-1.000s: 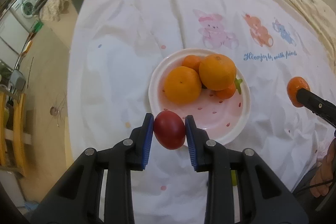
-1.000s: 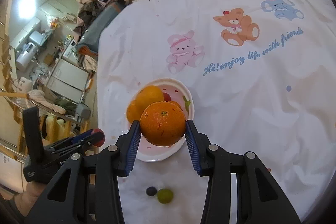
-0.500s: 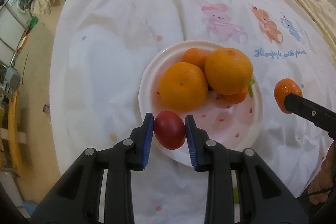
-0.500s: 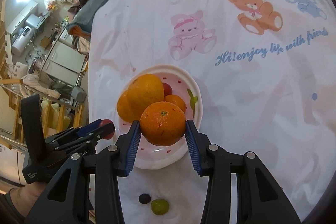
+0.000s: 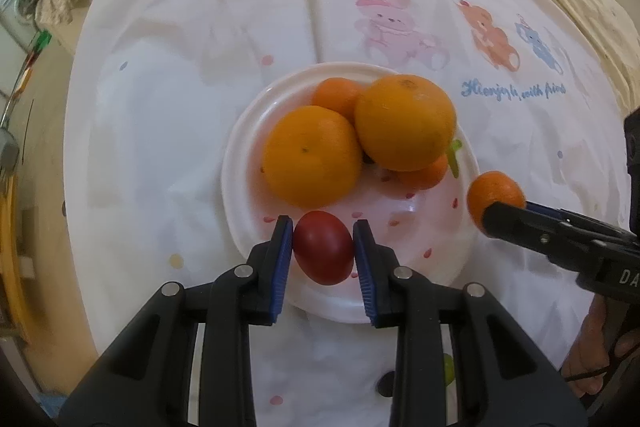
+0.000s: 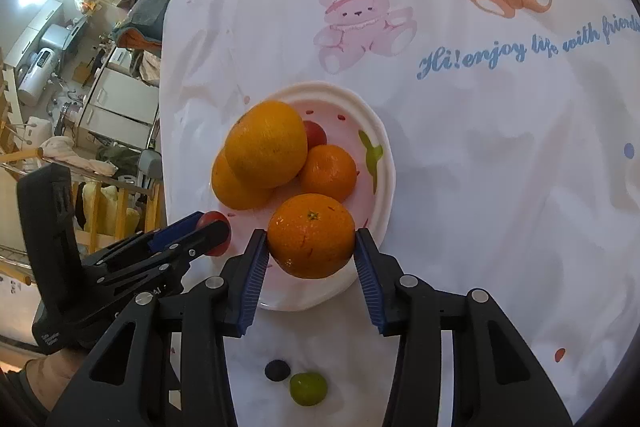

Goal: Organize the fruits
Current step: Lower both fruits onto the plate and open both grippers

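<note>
A white plate [image 5: 244, 195] with pink specks sits on the tablecloth and holds two large oranges [image 5: 312, 161] [image 5: 404, 123] and smaller mandarins [image 5: 336, 95]. My left gripper [image 5: 323, 247] is shut on a red tomato [image 5: 323, 247] and holds it over the plate's near rim. My right gripper [image 6: 311, 237] is shut on a mandarin [image 6: 311, 235] over the plate's [image 6: 384, 187] near edge. In the left wrist view that mandarin [image 5: 494, 193] is at the plate's right side. In the right wrist view the tomato [image 6: 214, 231] is at the left.
A dark grape [image 6: 277, 370] and a green grape [image 6: 308, 389] lie on the white cartoon-print cloth [image 6: 480, 147] just in front of the plate. The table's left edge drops to a cluttered room with furniture [image 6: 80, 107].
Both grippers have moved forward toward the plate with their fruit. The tomato and the mandarin now hang over the plate's near rim instead of short of it.
</note>
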{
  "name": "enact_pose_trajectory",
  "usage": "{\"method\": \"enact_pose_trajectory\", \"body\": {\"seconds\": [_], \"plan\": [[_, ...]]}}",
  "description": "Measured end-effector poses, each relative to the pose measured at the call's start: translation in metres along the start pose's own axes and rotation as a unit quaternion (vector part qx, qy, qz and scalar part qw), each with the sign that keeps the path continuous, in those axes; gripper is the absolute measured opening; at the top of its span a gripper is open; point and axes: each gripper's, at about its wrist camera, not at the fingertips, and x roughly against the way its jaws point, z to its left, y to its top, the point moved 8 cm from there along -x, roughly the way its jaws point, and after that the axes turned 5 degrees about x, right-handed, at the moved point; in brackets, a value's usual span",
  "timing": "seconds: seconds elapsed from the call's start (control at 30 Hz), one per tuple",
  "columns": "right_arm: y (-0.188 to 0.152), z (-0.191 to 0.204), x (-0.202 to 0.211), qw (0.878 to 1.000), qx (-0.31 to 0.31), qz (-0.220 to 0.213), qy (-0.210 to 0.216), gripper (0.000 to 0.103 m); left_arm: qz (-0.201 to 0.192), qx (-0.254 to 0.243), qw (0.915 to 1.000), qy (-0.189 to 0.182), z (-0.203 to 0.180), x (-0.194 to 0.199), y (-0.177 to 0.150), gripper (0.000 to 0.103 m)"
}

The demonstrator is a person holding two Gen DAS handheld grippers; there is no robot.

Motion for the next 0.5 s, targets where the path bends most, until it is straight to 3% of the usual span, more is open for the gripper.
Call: {"method": "enact_pose_trajectory", "body": {"seconds": [0.3, 0.33, 0.37, 0.43, 0.5], "plan": [[-0.002, -0.003, -0.001, 1.0, -0.013, 0.001, -0.002, 0.048, 0.014, 0.011, 0.9998, -0.013, -0.002, -0.002, 0.0, 0.027], [0.0, -0.004, 0.001, 1.0, -0.014, -0.004, -0.007, 0.056, 0.019, 0.015, 0.9996, -0.017, -0.003, -0.002, -0.001, 0.029], [0.001, -0.005, 0.003, 1.0, -0.019, -0.009, -0.003, 0.067, 0.024, 0.018, 0.9993, -0.021, -0.003, -0.002, -0.001, 0.035], [0.004, -0.007, 0.008, 0.999, -0.03, -0.023, 0.003, 0.075, 0.017, 0.029, 0.9989, -0.032, -0.003, 0.002, 0.0, 0.064], [0.007, -0.009, 0.013, 0.999, -0.033, -0.031, 0.0, 0.075, 0.001, 0.041, 0.9984, -0.04, -0.001, 0.008, 0.003, 0.072]]}}
